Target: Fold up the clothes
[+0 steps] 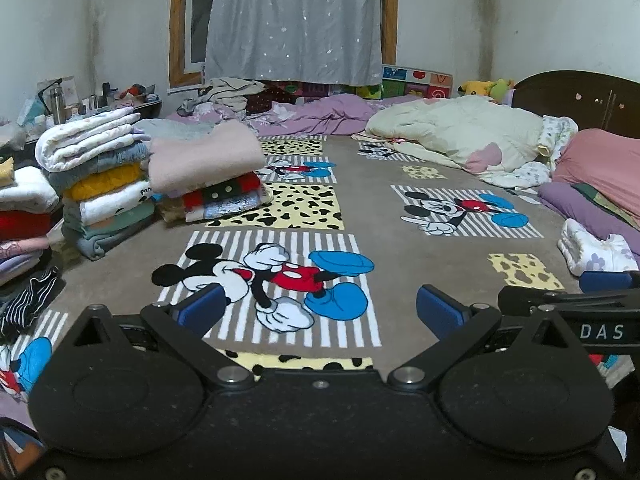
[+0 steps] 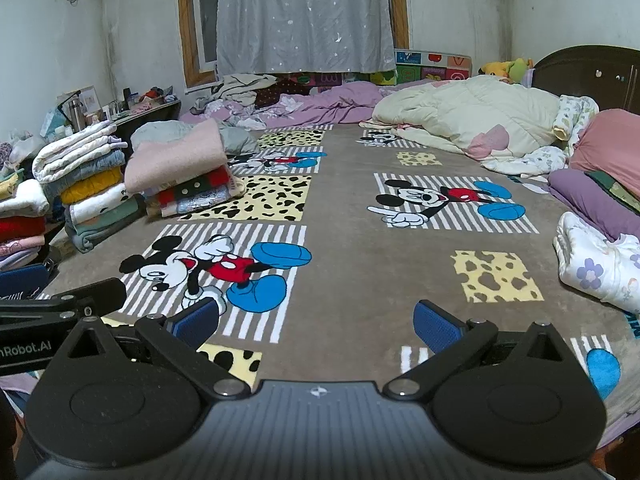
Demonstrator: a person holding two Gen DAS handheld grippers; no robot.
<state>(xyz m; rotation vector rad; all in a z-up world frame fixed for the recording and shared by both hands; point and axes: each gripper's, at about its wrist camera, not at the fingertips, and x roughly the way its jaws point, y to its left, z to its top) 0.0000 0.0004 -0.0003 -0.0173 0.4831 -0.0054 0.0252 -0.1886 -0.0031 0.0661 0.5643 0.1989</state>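
Folded clothes sit in stacks at the left edge of the bed. Nearest stack to centre: pink folded blanket [image 1: 204, 160] on top, long axis running left-right w/ its rounded fold facing the camera, over a red polka-dot piece [image 1: 224, 192]. Next stack left: white quilted item [image 1: 86, 138] on top, long axis tilted up toward the right, above denim, yellow knit [image 1: 104, 184], and a white printed top. A third stack w/ a red garment [image 1: 24, 224] is at the far left, partly cut off. One unfolded white floral garment [image 2: 596, 268] lies bunched at the right side of the bed, long axis approx. front-to-back, touching a purple pillow [image 2: 588, 200].

Bed is covered by a grey cartoon-mouse sheet [image 2: 360, 248]; middle is bare. Cream comforter [image 1: 460, 132] and purple bedding are heaped at the far end, under a grey curtain [image 1: 294, 20].

Left gripper [image 1: 320, 310]: jaws wide apart, holding nothing, just above the sheet. Right gripper [image 2: 316, 322]: jaws also wide apart, nothing btwn them. Both point toward the curtain, side by side.
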